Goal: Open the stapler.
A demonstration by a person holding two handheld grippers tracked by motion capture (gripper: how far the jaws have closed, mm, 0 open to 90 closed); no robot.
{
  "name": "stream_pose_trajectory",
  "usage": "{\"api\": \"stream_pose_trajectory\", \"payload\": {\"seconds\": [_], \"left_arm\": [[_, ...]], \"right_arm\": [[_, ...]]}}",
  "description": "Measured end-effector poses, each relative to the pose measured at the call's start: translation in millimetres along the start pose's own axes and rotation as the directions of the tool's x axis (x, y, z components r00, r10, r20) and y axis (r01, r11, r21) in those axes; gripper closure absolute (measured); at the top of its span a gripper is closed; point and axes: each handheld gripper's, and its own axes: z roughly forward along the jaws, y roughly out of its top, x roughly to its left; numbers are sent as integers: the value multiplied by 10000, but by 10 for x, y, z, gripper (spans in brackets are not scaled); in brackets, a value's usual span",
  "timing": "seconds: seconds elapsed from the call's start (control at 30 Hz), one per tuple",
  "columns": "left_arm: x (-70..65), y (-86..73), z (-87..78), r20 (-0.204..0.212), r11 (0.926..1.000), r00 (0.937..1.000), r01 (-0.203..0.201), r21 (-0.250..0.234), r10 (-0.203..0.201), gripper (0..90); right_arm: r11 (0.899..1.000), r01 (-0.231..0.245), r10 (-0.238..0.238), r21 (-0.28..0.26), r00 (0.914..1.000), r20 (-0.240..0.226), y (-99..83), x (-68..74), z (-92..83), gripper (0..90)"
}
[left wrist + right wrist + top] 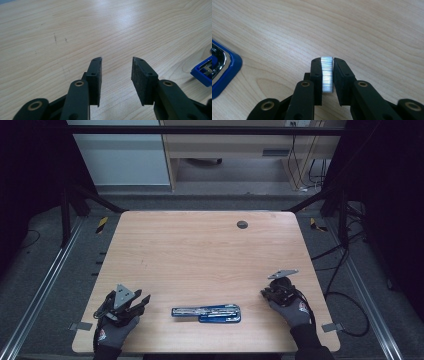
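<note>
One ridged silver piece (327,75), perhaps a socket, clamped in right gripper (327,62); left gripper (116,60) gapes; one blue case (220,313).

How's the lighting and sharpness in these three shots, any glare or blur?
High view: dim, dark surroundings, the table evenly lit, the blue tool case small and soft. Left gripper view: a broad pale sheen on the wood, far wood slightly soft. Right gripper view: the ridged metal piece between the pads glares white, and the case's chrome edge reflects brightly.

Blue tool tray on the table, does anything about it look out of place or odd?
Nothing spilled or damaged. The blue tool tray lies flat on the table; one knurled metal piece is out, pinched in the right hand-held gripper.
</note>
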Motion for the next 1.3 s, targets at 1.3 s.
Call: {"api": "stream_pose_trajectory", "payload": {"seconds": [1.3], "left_arm": [[-7, 1, 14, 75, 9999, 9999, -79, 112, 78, 603]], "right_arm": [[9987, -25, 22, 501, 10000, 56, 64, 16, 74, 782]]}}
